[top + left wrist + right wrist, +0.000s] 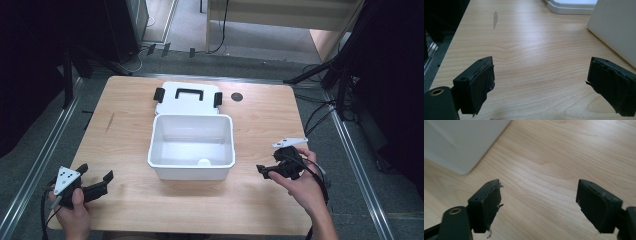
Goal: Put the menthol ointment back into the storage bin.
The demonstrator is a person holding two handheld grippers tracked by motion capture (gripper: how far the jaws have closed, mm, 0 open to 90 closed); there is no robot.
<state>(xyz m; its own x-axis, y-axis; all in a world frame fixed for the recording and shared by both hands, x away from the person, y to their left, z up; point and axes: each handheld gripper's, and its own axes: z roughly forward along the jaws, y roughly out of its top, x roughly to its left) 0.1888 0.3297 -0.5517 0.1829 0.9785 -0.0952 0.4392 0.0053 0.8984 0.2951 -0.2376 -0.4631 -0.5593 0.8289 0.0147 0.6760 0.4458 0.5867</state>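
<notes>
A white plastic box (191, 131) stands open in the middle of the wooden table (250, 120). A small white round thing (204, 161) lies at the front of its floor. The white lid (187, 104), with a black handle and two black latches, lies flat right behind the box. My left gripper (95, 172) is held low at the table's front left, open with nothing between its fingers (477, 82). At the front right, my right gripper (267, 164) points left toward the box, also open and holding nothing. The box's wall (616, 27) (461, 140) shows in both gripper views.
A small dark round spot (236, 96) sits in the tabletop to the right of the lid. A dark streak (495, 18) marks the wood at the far left. Dark stands and cables surround the table on the floor.
</notes>
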